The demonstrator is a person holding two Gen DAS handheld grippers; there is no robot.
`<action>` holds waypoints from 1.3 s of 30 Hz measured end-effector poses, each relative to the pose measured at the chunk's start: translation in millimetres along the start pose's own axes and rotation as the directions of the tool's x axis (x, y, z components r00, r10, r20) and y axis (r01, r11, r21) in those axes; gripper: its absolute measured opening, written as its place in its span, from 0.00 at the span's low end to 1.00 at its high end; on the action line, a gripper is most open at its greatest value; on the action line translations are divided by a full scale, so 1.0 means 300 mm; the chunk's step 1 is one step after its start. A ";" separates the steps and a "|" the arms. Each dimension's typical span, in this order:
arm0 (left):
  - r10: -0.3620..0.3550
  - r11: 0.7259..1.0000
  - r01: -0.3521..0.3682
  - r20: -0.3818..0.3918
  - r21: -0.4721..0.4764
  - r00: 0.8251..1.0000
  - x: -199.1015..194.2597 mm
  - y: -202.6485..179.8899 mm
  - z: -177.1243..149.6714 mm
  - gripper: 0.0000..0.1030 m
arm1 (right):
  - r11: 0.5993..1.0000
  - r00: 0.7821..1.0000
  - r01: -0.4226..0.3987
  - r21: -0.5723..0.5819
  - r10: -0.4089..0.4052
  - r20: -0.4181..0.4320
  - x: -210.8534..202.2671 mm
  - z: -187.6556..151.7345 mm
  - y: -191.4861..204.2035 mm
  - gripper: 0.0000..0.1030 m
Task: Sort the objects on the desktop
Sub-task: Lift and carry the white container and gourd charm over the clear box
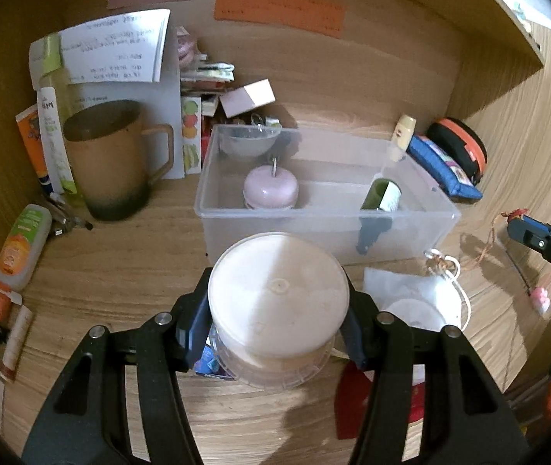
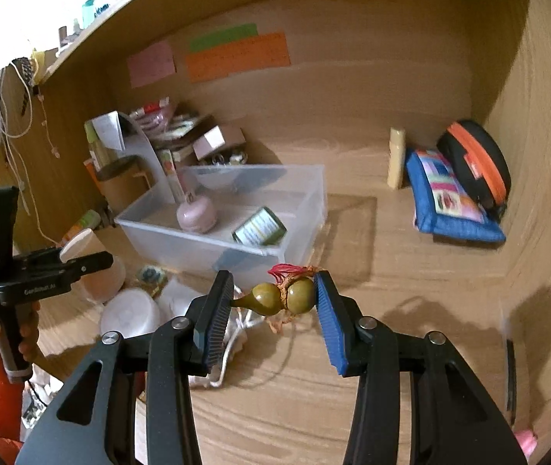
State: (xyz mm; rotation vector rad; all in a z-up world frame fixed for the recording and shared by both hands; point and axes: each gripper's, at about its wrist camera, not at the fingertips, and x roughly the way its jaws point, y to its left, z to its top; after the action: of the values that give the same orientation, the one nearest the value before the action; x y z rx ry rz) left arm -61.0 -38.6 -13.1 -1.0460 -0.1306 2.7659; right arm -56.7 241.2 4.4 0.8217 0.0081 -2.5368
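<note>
- You are mid-carry on both sides: each pair of tongs has an item lifted off the counter (image 2: 314,407), and neither item is in the clear bin (image 1: 325,228) yet.
- Your left tongs (image 1: 277,321) are clamped on a round tub with a cream lid (image 1: 278,302), one pad on each side of its wall. The tub hangs just short of the bin's near wall.
- Your right tongs (image 2: 273,306) grip a small green gourd charm (image 2: 283,298) end to end: its round base presses the right pad and its thin stem tip meets the left one. Red and orange cord trails loose below it.
- That grip looks slight to me, since the stem gives the pad very little to bear on; carry it gently.
- The bin already holds a pink round case (image 1: 270,190), a green bottle (image 1: 381,195) lying on its side and a clear bowl (image 1: 248,141) at the far corner.
- The next move, as I judge it, calls for taking each item over the bin's rim and lowering it into bare floor.
- The open patch lies at the front, between the case and the bottle.
- Take one hand at a time, as both tongs would crowd that near wall.
</note>
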 end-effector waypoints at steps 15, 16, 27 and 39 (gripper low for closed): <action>0.003 1.000 -0.003 0.035 -0.005 0.999 -0.068 0.055 0.119 0.55 | 0.999 0.996 -0.044 -0.019 0.046 0.075 0.017 0.134 0.037 0.38; 0.003 1.000 -0.002 0.039 -0.004 0.999 -0.073 0.057 0.129 0.55 | 0.999 0.996 -0.050 -0.018 0.051 0.077 0.020 0.142 0.038 0.38; 0.005 1.000 -0.005 0.055 -0.004 0.998 -0.061 0.064 0.222 0.55 | 0.997 0.994 -0.075 -0.024 0.077 0.077 0.098 0.226 0.048 0.38; -0.029 0.999 0.028 0.042 0.032 0.999 0.038 0.027 0.299 0.55 | 0.996 0.996 -0.082 -0.043 0.083 0.027 0.235 0.282 0.064 0.38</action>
State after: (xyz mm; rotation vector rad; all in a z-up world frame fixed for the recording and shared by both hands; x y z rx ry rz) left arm -129.9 -46.0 45.4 -0.9713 -0.1070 2.7565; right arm -145.2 181.2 37.2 0.7537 0.0171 -2.4621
